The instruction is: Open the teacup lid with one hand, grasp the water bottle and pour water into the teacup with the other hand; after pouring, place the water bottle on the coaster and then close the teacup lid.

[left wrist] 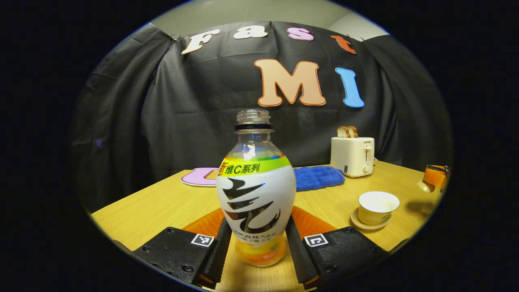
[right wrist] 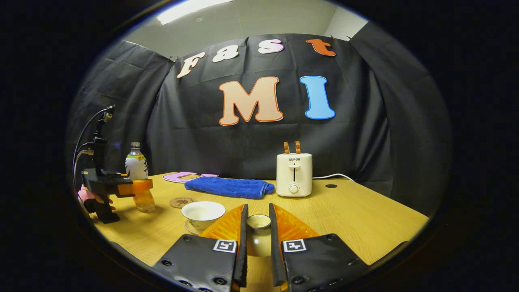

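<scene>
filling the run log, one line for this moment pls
left gripper: shut on bottle | right gripper: holds lid | teacup: open

1. The water bottle [left wrist: 256,190] is clear plastic with a white, green-banded label and orange liquid low in its base. It stands upright with its cap off, and a dark ring sits under the open neck. The left gripper's fingers press its lower sides; whether its base touches the table cannot be told.
2. The teacup [left wrist: 378,207] is white, wide and open-topped. It sits upright on a matching saucer [left wrist: 367,224], to the bottle's right in the left gripper view.
3. The teacup lid [right wrist: 258,222] is small and pale, held between the right gripper's fingers just right of the cup.
4. The coaster [right wrist: 182,202] is a round brown disc lying flat, between bottle and cup.
</scene>
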